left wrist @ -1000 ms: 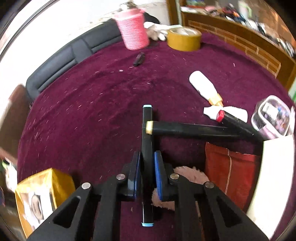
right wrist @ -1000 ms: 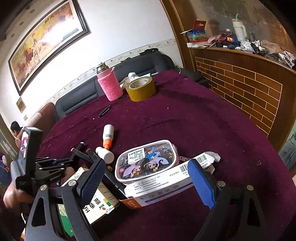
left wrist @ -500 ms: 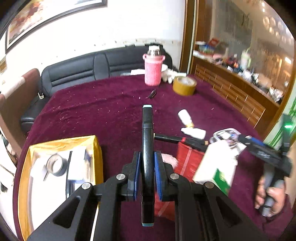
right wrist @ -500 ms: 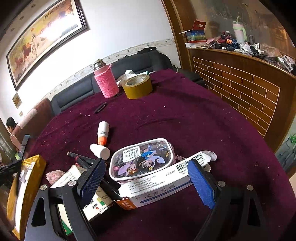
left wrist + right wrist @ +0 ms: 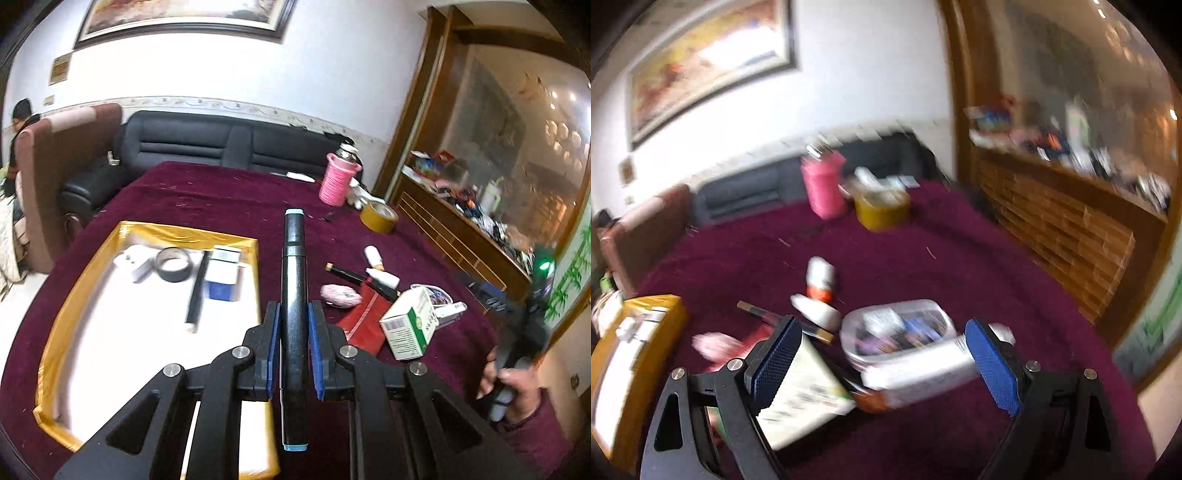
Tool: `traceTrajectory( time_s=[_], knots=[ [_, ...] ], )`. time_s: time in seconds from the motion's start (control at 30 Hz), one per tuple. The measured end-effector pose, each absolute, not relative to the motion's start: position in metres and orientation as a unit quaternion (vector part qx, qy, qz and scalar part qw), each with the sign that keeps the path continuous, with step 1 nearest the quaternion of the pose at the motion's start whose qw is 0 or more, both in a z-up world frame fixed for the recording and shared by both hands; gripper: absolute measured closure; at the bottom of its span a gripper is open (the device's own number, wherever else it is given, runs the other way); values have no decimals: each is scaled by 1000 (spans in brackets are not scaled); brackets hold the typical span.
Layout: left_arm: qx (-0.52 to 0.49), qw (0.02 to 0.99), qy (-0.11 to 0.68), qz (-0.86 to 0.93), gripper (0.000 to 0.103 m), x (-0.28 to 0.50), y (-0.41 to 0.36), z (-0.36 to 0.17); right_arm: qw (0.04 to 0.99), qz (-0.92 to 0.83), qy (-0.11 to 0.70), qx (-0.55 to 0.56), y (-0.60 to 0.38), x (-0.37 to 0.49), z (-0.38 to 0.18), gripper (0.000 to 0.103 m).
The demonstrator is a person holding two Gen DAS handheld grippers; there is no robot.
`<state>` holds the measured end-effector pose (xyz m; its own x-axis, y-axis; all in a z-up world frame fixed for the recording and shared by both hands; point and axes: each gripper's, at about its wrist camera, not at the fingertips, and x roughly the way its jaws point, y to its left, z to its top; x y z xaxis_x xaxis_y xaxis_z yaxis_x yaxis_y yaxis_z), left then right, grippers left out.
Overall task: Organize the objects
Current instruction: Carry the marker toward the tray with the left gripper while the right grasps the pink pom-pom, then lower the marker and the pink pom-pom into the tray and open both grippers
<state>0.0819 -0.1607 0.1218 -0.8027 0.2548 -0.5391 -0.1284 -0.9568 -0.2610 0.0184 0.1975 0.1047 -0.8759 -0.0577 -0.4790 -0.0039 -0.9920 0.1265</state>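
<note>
Left gripper [image 5: 294,354] has swung off the clutter and up: a second ago its view was filled by the maroon tablecloth [image 5: 221,199] and the loose pile, now the yellow-rimmed tray [image 5: 74,295] sits below and left of it. Jaws clamped on the black marker [image 5: 294,295], same grip as before. Marker's long axis runs along the fingers, pointing forward and away, a light-blue cap at each end; it's in the air near the tray's right edge.

Right gripper [image 5: 882,365] is spread wide with nothing between the pads; the white box [image 5: 916,373] and clear pencil case [image 5: 897,328] lie on the cloth beyond them. Its view is now motion-blurred, sharp earlier. Green-and-white box [image 5: 410,325] now stands tilted by the red pouch [image 5: 360,325].
</note>
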Motion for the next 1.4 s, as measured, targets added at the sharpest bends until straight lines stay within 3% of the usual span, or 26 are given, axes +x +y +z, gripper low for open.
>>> traceTrajectory(
  time_s=[0.03,0.1,0.27,0.43,0.63,0.8,0.87,1.13,1.4],
  knots=[
    [-292,95,-110,945,89,88,-167,121,57,-962,-75,255,192,17,113,0],
    [-282,86,-114,949,89,96,-176,119,79,-948,-68,302,177,5,124,0],
    [-276,73,-112,952,89,104,-190,113,142,-918,61,366,106,-24,126,0],
    [-279,72,-117,950,89,105,-202,104,169,-876,162,421,40,-58,87,2],
    [-288,62,-127,947,89,100,-223,97,143,-850,228,454,20,-91,50,13],
    [-305,56,-134,941,89,90,-231,87,146,-835,246,470,11,-101,32,36],
    [-309,51,-138,940,89,89,-234,84,147,-828,237,486,12,-108,25,74],
    [-328,36,-139,934,89,83,-247,80,163,-859,118,471,39,-108,53,77],
    [-360,7,-97,928,89,54,-263,82,263,-851,16,455,4,-80,100,77]
  ],
)
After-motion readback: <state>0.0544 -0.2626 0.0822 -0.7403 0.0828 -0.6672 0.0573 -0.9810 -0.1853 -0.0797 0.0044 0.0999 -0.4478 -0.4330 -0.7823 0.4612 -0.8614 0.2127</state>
